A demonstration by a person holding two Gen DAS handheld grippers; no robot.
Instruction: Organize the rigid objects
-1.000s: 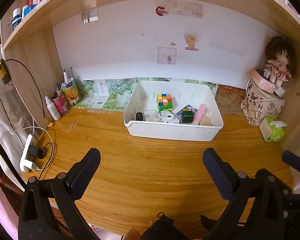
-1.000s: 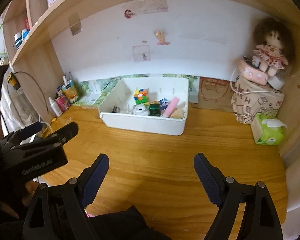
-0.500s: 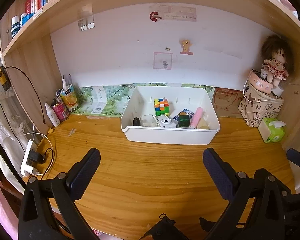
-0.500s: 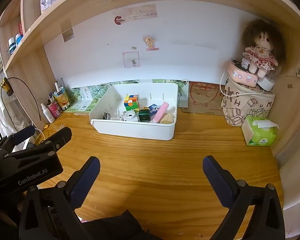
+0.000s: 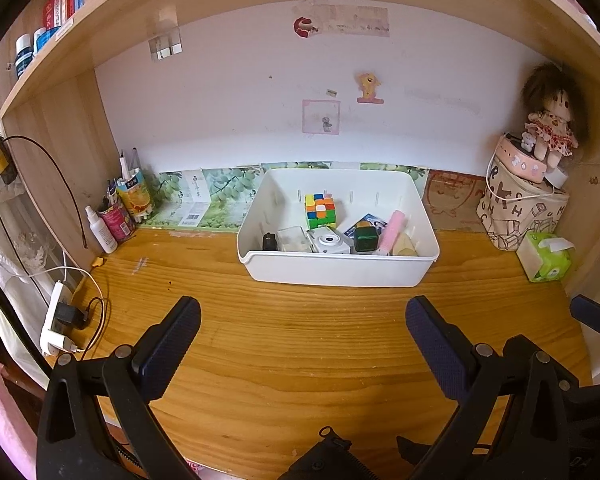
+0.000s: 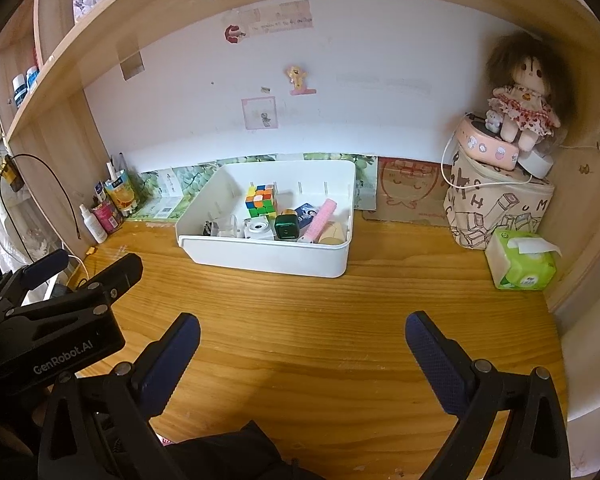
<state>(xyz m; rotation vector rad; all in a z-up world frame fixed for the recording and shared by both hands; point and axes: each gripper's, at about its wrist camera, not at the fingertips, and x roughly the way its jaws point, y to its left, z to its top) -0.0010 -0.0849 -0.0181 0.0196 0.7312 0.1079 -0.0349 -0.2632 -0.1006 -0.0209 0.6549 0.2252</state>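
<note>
A white bin (image 5: 336, 272) (image 6: 260, 258) stands at the back of the wooden desk. It holds a colour cube (image 5: 320, 210) (image 6: 261, 199), a white toy camera (image 5: 327, 241) (image 6: 257, 230), a dark green box (image 5: 365, 239) (image 6: 286, 228), a pink stick (image 5: 392, 227) (image 6: 320, 216) and other small items. My left gripper (image 5: 302, 320) is open and empty above the desk, short of the bin. My right gripper (image 6: 302, 334) is open and empty, also short of the bin. The left gripper's body shows in the right wrist view (image 6: 60, 320).
Bottles and a pen cup (image 5: 120, 208) stand at the back left beside a power strip (image 5: 58, 320). At the right are a printed bag (image 5: 520, 208) with a doll (image 5: 552, 120) on top and a green tissue pack (image 5: 548, 256) (image 6: 524, 266). A shelf runs overhead.
Both grippers have drawn back and risen a little from the bin, so it looks smaller and farther. Both stay open and empty.
</note>
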